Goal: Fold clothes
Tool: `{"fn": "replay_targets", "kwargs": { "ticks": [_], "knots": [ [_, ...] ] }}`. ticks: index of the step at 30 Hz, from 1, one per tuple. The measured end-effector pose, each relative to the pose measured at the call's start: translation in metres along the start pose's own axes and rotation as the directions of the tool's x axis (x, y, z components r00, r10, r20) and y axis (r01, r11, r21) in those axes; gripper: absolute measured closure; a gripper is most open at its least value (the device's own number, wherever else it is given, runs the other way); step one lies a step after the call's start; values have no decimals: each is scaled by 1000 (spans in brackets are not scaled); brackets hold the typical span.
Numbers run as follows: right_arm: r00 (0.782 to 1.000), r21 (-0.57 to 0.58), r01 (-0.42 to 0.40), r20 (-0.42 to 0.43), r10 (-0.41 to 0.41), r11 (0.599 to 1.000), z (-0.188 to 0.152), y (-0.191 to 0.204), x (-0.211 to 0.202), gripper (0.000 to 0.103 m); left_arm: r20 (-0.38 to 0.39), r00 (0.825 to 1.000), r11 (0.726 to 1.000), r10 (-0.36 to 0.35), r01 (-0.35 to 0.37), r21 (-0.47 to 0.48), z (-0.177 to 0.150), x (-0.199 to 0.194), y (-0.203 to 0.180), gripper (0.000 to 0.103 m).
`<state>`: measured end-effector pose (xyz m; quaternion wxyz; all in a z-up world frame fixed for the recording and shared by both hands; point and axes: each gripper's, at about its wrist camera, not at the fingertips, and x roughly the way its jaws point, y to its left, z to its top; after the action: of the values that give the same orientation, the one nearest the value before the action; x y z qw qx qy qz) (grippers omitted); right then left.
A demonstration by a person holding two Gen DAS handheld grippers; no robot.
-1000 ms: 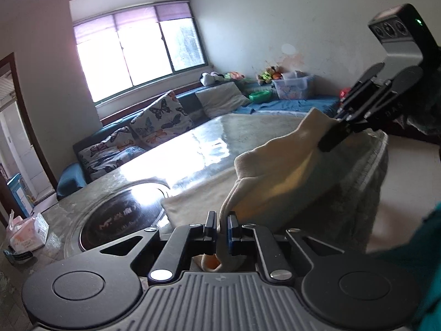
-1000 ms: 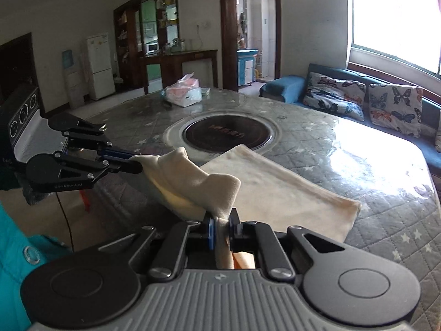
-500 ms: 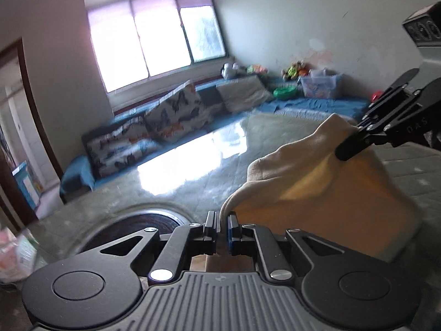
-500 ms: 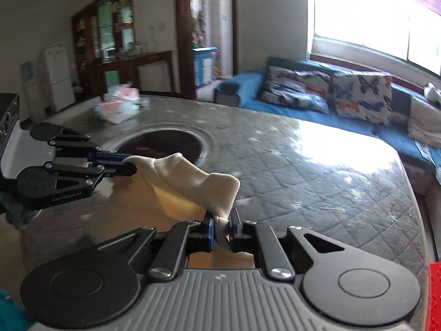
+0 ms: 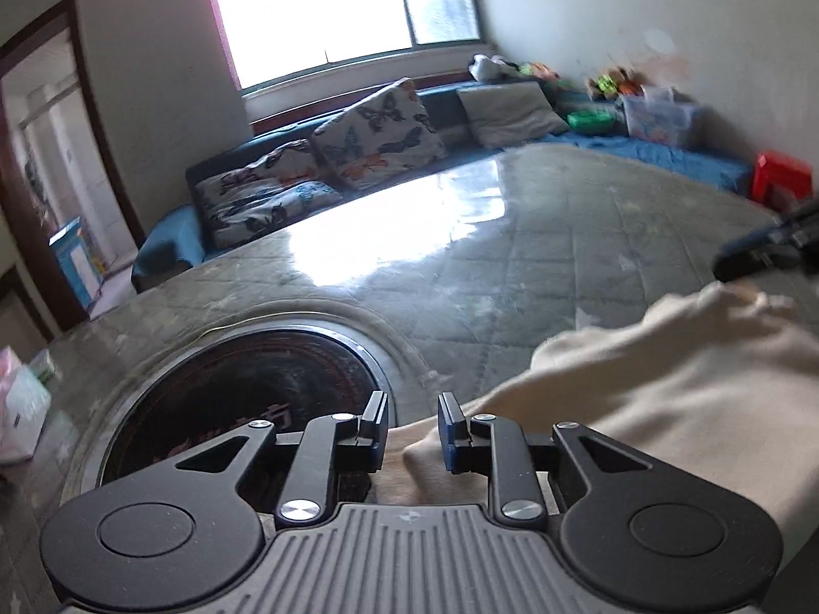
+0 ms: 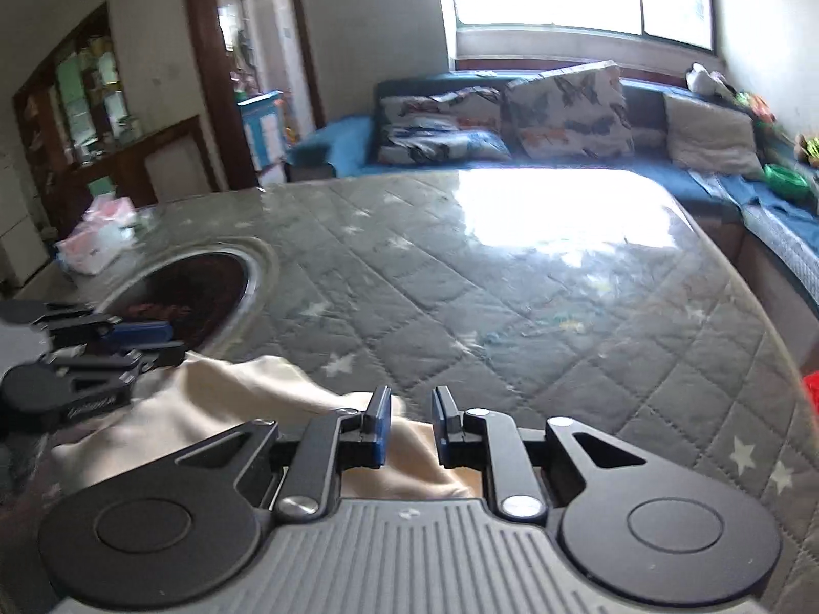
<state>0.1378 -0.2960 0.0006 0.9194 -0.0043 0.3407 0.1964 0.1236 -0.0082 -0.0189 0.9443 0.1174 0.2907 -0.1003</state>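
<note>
A cream cloth point(image 5: 660, 384) lies folded over on the grey quilted table point(image 5: 512, 256). My left gripper point(image 5: 412, 430) is open, its fingers apart over the cloth's near left corner. My right gripper point(image 6: 409, 427) is open too, with the cloth point(image 6: 245, 399) lying under and between its fingers. The right gripper shows at the right edge of the left wrist view point(image 5: 757, 250). The left gripper shows at the left edge of the right wrist view point(image 6: 138, 343), open beside the cloth's far corner.
A round dark hotplate point(image 5: 245, 399) is sunk into the table left of the cloth. A pink tissue pack point(image 6: 97, 240) sits at the table's far left. A blue sofa with butterfly cushions point(image 6: 512, 112) runs behind the table. A red stool point(image 5: 780, 179) stands at right.
Both grippers carried the cloth's corners forward and down onto the table, then opened and let go. The cloth now lies folded on the table instead of hanging from the grippers.
</note>
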Motion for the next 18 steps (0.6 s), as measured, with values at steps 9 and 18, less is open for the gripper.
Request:
{"fn": "replay_targets", "kwargs": {
  "ticks": [9,18],
  "knots": [
    [998,-129,-43,-48,37,991,-25,30,-20,86,-45,998,985,-46,38,-168,-20,-38,10,64],
    [997,-236,-82,-6,83,968,-36,64,-31,83,-35,999,985,-6,-1,-172,-35,-68,-3,64]
  ]
}}
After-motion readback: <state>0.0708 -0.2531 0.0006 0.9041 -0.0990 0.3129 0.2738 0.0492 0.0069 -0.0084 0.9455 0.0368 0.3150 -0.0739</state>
